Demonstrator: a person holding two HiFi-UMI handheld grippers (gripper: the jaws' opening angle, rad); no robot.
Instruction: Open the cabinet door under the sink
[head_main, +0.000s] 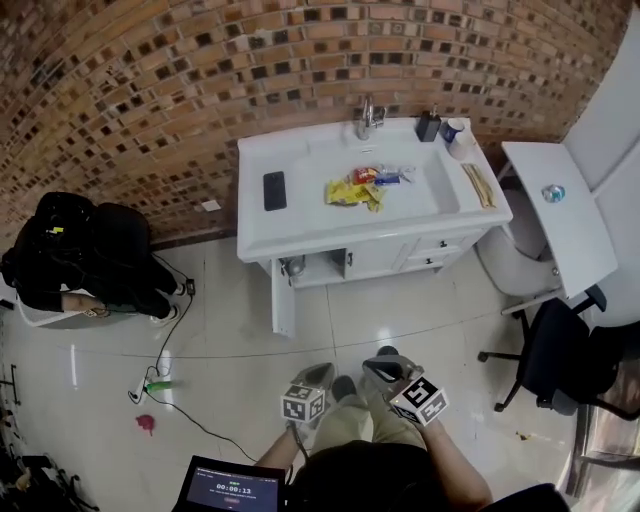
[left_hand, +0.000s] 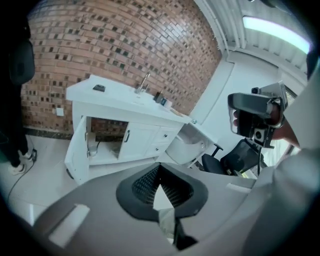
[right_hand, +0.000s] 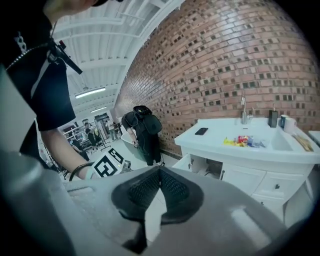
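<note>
So the cabinet door (head_main: 283, 298) under the sink (head_main: 312, 158) is already swung wide open. It sticks straight out from the left end of the white vanity, and you can see the shelf and pipe inside. Both grippers are well apart from it, down by the person's legs. The left gripper (left_hand: 160, 171) has its fingers pressed together with nothing between them. Same deal for the right gripper (right_hand: 160, 172): tips touching, empty. The door sits out ahead of both, up and left of the left one's tips. A phone (head_main: 274, 190) lies on the countertop, and snack packets (head_main: 360, 188) lie in the basin.
</note>
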